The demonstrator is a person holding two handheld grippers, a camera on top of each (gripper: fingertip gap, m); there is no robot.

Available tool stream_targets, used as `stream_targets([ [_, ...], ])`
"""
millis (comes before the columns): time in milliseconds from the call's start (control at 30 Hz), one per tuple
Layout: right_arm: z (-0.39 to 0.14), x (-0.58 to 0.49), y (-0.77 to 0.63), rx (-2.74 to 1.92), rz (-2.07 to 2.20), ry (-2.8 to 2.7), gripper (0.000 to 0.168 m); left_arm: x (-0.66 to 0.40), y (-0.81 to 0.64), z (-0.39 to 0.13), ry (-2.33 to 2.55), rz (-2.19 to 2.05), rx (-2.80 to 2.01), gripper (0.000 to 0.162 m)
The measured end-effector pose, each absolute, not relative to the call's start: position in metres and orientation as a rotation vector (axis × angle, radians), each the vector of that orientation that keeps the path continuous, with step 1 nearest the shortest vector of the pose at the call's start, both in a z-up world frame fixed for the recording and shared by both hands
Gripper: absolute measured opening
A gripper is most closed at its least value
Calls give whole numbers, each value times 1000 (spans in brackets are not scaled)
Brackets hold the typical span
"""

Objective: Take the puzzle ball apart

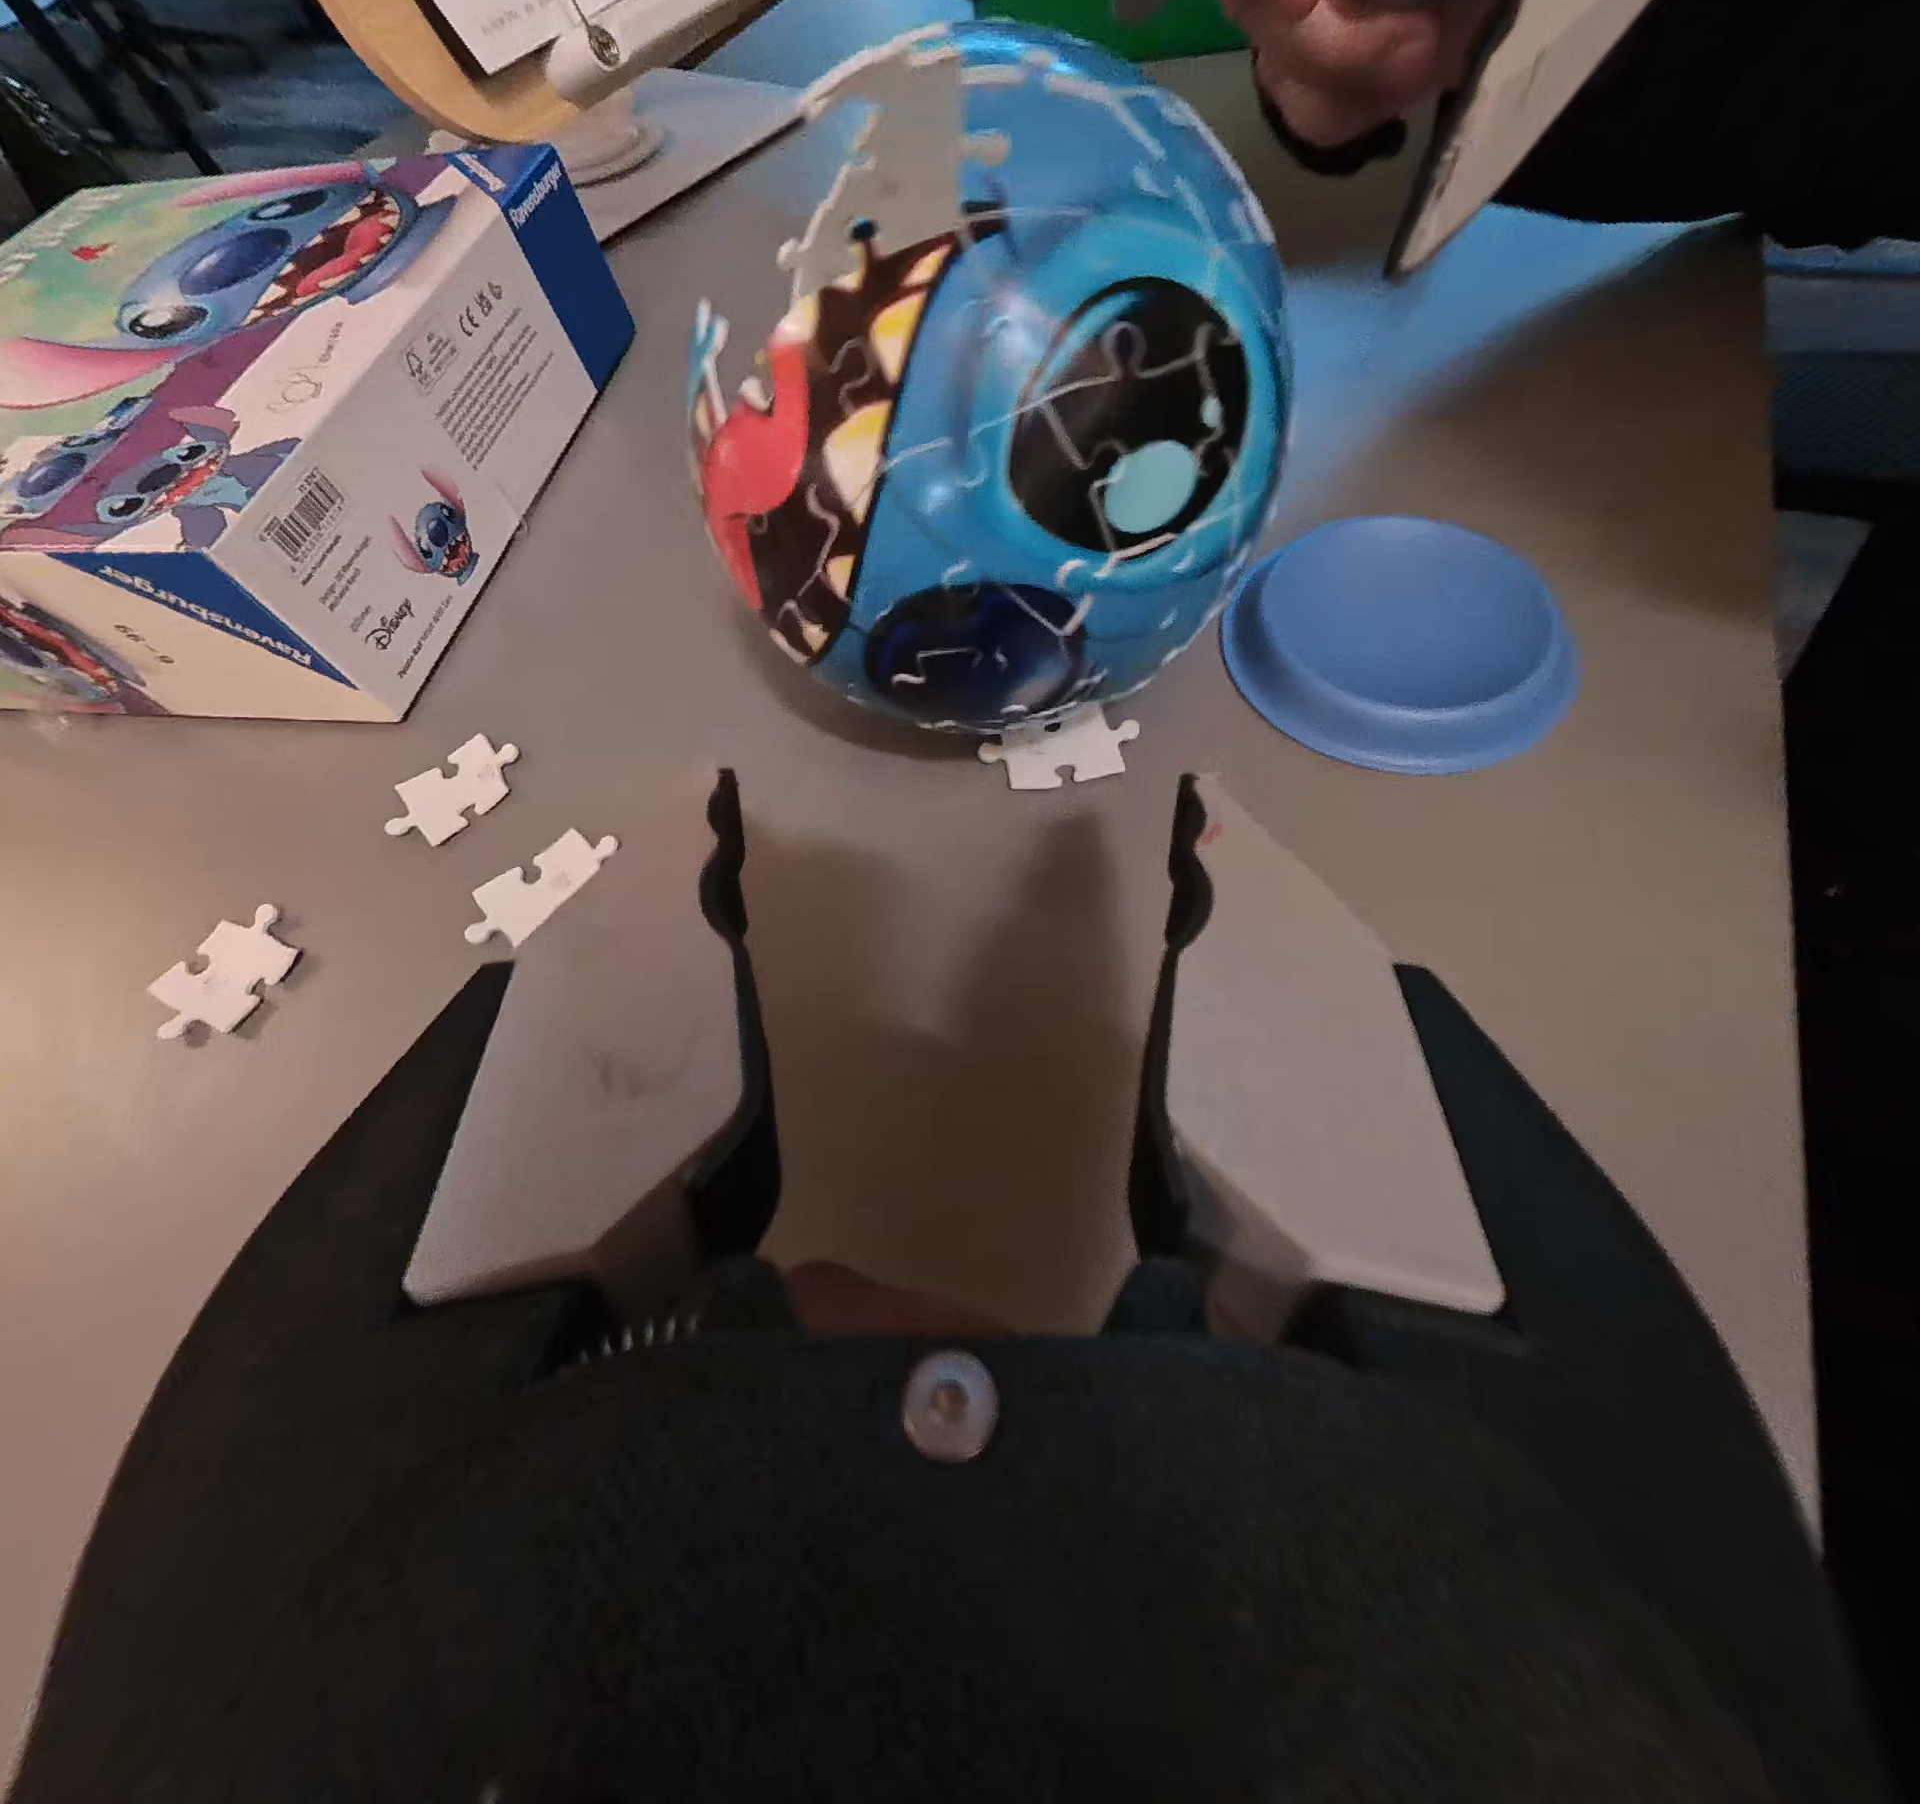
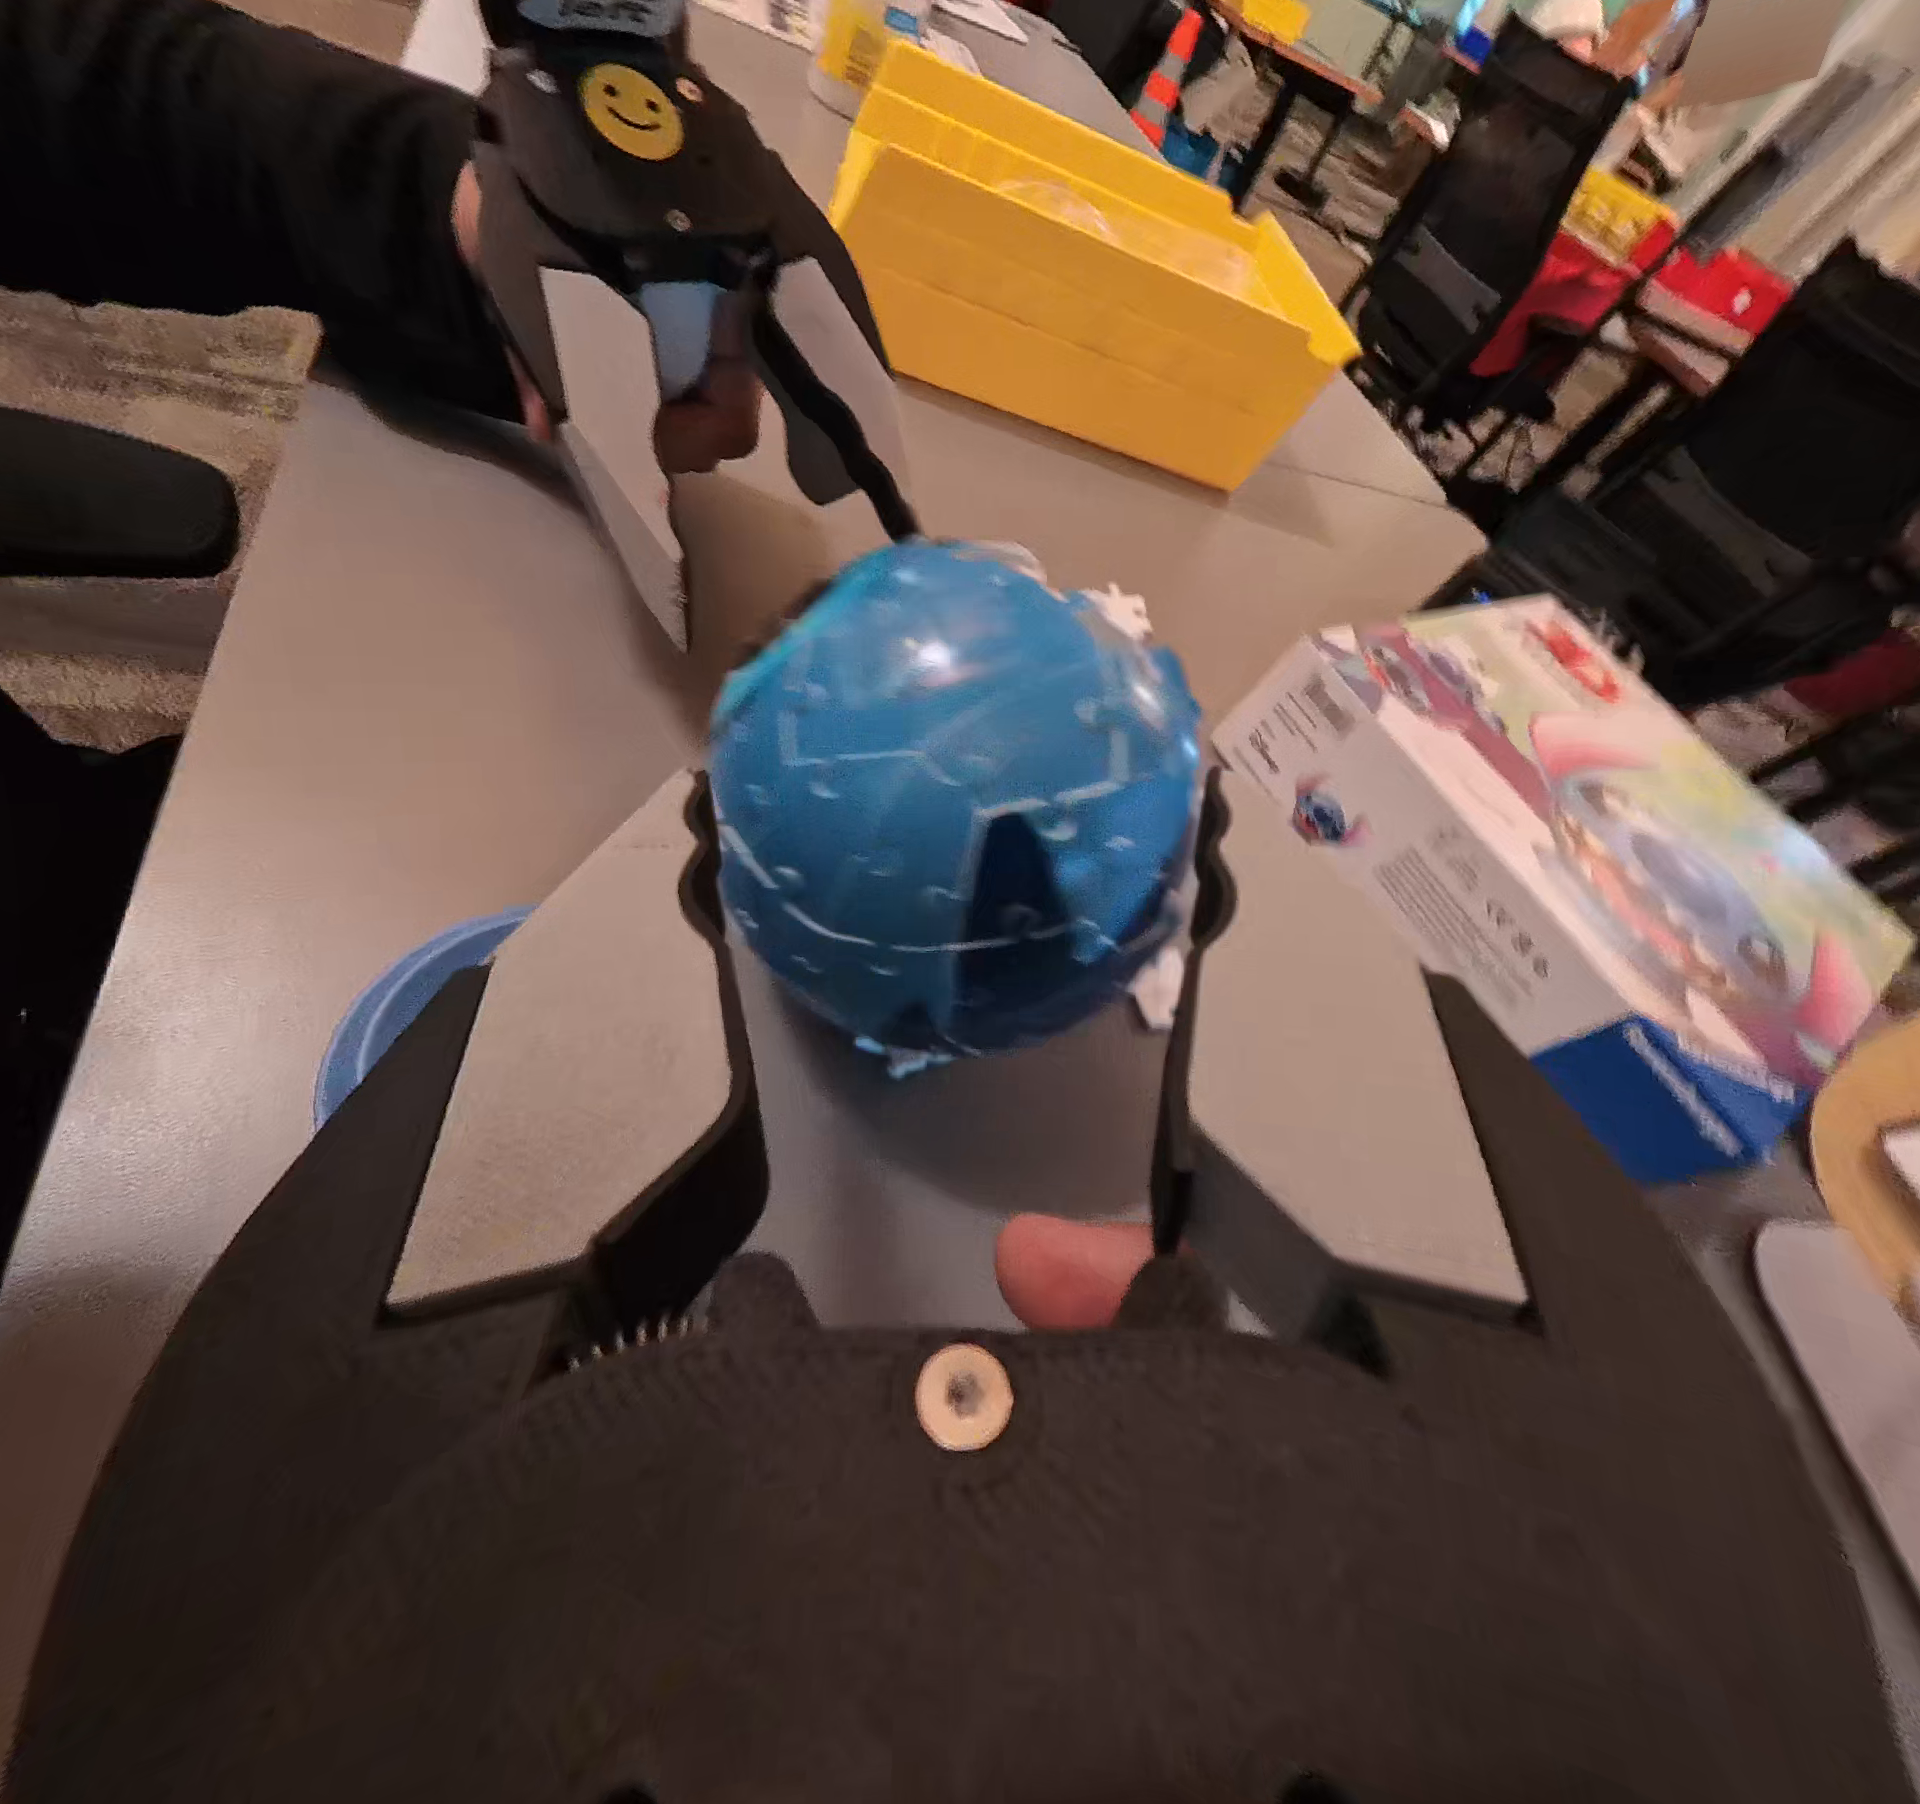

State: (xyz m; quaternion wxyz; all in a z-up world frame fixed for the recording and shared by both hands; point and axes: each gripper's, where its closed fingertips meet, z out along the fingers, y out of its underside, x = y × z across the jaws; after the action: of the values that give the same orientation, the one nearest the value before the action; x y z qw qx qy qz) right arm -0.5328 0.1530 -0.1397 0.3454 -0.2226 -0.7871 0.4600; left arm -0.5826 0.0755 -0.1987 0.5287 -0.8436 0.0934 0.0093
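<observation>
The blue puzzle ball [image 1: 1039, 404] rests on the grey table [image 1: 935, 923], with its painted mouth and eyes facing my left gripper. It has a gap near the top where white piece backs show. A wedge gap also shows in the right wrist view [image 2: 1008, 881]. My left gripper [image 1: 956, 798] is open and empty, just short of the ball. My right gripper [image 2: 961, 819] is open, and its fingertips flank the ball [image 2: 935, 767] from the far side. I cannot tell if they touch it. Several loose white pieces [image 1: 452, 788] lie to the left, and one [image 1: 1060, 752] sits under the ball.
A blue round stand [image 1: 1392, 653] sits right of the ball. The puzzle's box [image 1: 291, 424] lies at the left. A paper sheet on a wooden stand [image 1: 540, 9] is behind. Yellow bins [image 2: 1070, 300] stand farther along the table. The table edge runs close on the right.
</observation>
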Motion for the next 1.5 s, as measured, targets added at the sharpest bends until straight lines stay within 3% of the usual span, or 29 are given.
stream_targets([
  [167,-157,-526,172,-900,1411,-2140,110,-576,92,-182,146,-241,-1981,84],
  [567,-197,-497,160,-912,1626,-2321,116,-527,111,-183,363,-398,-1930,80],
  [667,-204,-496,157,-920,1643,-2351,125,-523,116,-183,364,-391,-1902,83],
  [967,-171,-484,148,-825,1657,-2254,125,-505,110,-173,346,-325,-1875,84],
  [1500,-186,-441,141,-766,1505,-2191,127,-475,84,-196,340,-133,-1926,88],
])
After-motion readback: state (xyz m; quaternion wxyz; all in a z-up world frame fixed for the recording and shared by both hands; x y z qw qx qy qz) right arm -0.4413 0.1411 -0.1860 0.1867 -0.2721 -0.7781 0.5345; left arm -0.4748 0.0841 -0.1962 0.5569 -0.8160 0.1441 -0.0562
